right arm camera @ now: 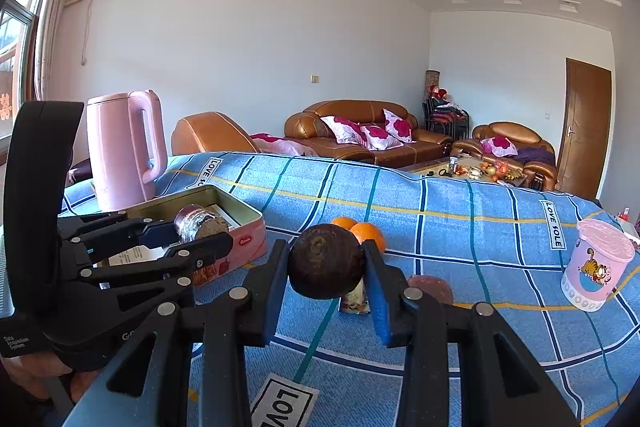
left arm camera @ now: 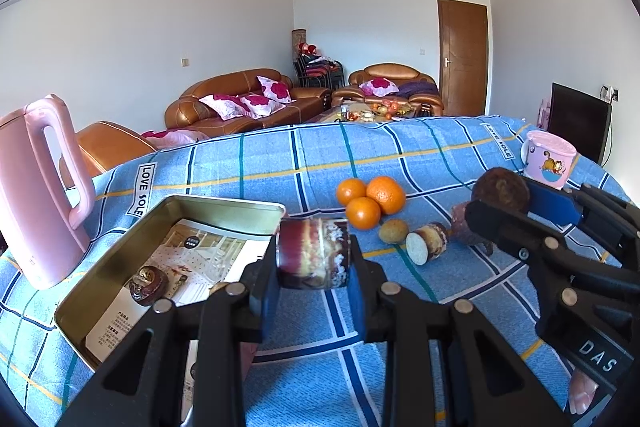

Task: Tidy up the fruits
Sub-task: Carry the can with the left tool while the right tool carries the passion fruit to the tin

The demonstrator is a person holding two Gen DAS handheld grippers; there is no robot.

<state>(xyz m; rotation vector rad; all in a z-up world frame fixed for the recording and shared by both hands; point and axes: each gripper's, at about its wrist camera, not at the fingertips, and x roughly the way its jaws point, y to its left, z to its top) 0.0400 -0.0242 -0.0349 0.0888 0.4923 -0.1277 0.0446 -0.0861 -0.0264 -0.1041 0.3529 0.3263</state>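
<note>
Black jaws clamp a glossy cylindrical piece (left arm camera: 313, 253).

Two hand-held grippers hover side by side, both angled slightly downward. The left gripper (left arm camera: 314, 259) clamps a cut, dark-skinned chunk (left arm camera: 313, 253) between its blue-padded fingers (left arm camera: 267, 291). The right gripper (right arm camera: 326, 263) pinches a round brown fruit (right arm camera: 326, 261); a fingertip (left arm camera: 582, 393) shows beneath its handle.

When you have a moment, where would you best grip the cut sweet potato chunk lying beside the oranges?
Probably across its purple-skinned sides, coming from above: the cut sweet potato chunk lies on its side, pale cut face toward the camera, so fingers can likely straddle the rounded flanks.
</note>
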